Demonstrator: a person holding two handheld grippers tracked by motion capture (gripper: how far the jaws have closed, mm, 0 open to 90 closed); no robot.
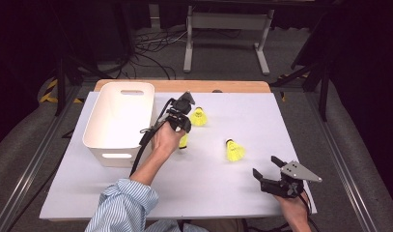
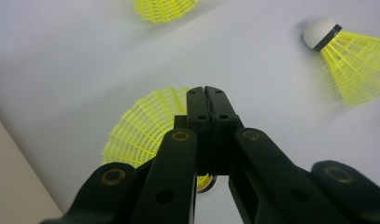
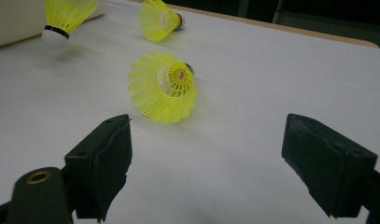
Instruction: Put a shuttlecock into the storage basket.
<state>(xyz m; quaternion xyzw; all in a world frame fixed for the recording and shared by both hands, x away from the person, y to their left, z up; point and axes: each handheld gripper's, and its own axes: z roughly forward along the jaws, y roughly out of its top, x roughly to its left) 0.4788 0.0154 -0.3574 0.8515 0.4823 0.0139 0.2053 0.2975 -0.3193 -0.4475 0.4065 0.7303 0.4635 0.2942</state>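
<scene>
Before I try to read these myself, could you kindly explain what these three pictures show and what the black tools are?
A person sits at a white table and holds a black two-jaw hand gripper in each hand. The high view looks down from above; each of the other two pictures comes from a camera that rides on one gripper and looks along its jaws. On the table stand a white plastic bin and two loose yellow mesh-skirted shuttlecocks. The left gripper is shut and appears to pinch the skirt of a third yellow shuttlecock, which hangs cork down in the right gripper view. The right gripper is open and holds nothing.
</scene>
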